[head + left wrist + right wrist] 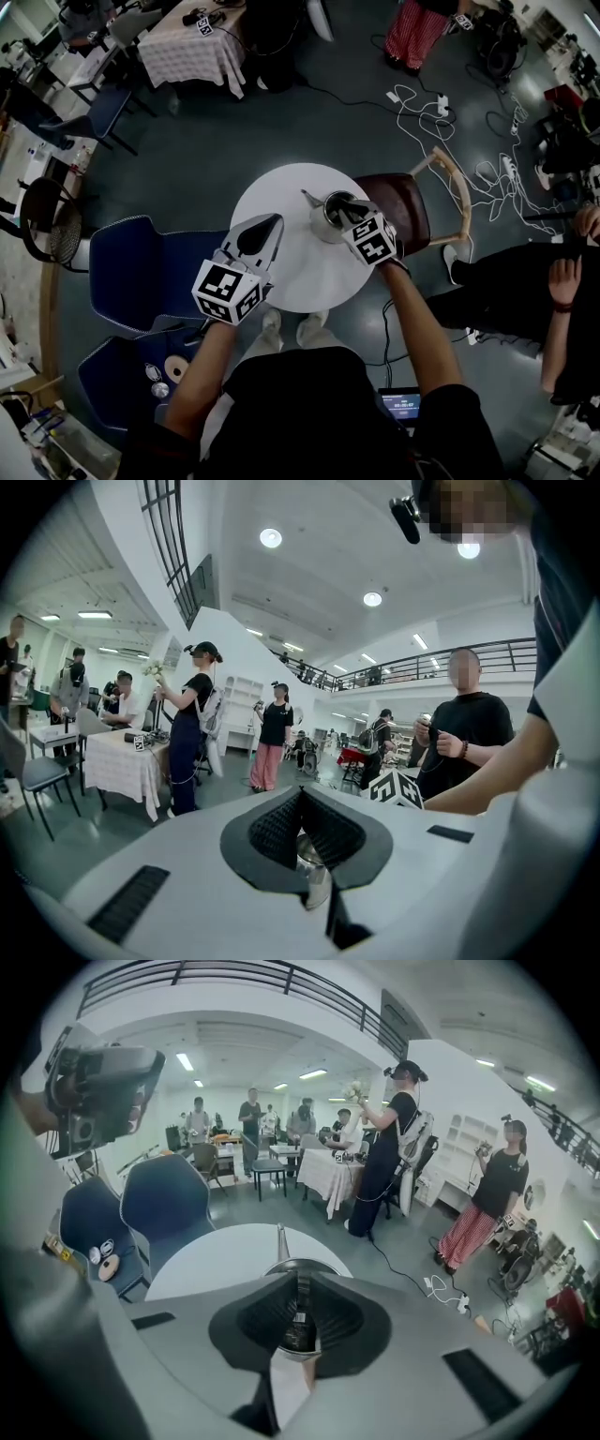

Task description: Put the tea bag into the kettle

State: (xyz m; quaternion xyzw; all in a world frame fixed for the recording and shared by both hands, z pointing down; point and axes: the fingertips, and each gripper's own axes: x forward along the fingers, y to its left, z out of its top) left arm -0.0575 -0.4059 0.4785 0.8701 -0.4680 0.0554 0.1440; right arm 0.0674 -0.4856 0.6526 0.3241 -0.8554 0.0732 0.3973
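A steel kettle [324, 221] with a thin spout stands on the round white table [281, 281], its top uncovered. My right gripper [345, 214] hangs right over the kettle's mouth. In the right gripper view the gripper [300, 1279] is shut on a white tea bag [292, 1384], and a small printed label [299, 1317] shows between the pads above the kettle's rim [280, 1267]. My left gripper [272, 225] is left of the kettle, above the table. In its own view the left gripper [300, 794] is shut on a shiny metal piece [310, 864], apparently the kettle's lid.
Two blue chairs [141, 272] stand left of the table and a brown-seated wooden chair [412, 211] stands on its right. White cables [450, 122] trail over the floor behind. A seated person [534, 291] is at the right. Several people stand further off.
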